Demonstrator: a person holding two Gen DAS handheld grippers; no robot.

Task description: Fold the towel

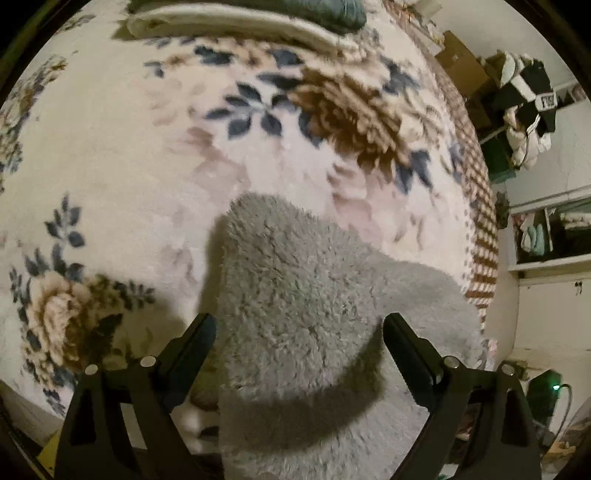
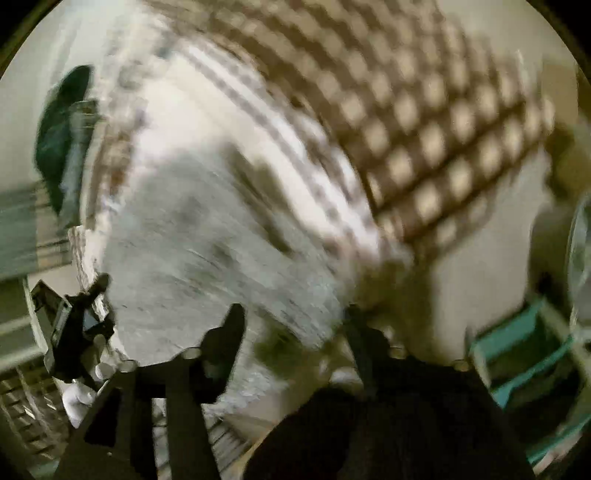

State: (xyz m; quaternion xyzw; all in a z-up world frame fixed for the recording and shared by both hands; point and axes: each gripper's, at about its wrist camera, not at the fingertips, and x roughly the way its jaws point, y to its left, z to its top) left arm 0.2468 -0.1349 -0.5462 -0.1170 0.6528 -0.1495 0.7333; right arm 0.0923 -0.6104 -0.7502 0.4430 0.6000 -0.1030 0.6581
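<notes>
Closest to us in the left wrist view, the left tongs (image 1: 299,325) stand spread wide, with the grey towel (image 1: 306,314) bunched up between the two fingers and running under them toward the lens; nothing is pinched, since each finger sits at the towel's edge with a gap across. That towel lies on a bed covered by a floral blanket (image 1: 147,147), a rounded grey lobe reaching away from us over the pale pile. At the far edge of the bed a stack of folded linens (image 1: 236,22) waits, and off to the right we see cluttered shelves (image 1: 546,236) along the wall.

We judge the fold barely started (the cloth is a rumpled heap, no flat layer or straight edge showing), so spreading, halving and squaring all seem left to do.

Moving to the right wrist view, everything is smeared by motion blur. We can make out the towel (image 2: 207,251) as a grey mass ahead of the right tongs (image 2: 295,325), whose fingers appear apart, with nothing we can see between them. This view alone shows the checkered border (image 2: 436,129) of the blanket up close and, at lower left, the other tool (image 2: 74,325) with a white-gloved hand (image 2: 79,400) below it.
</notes>
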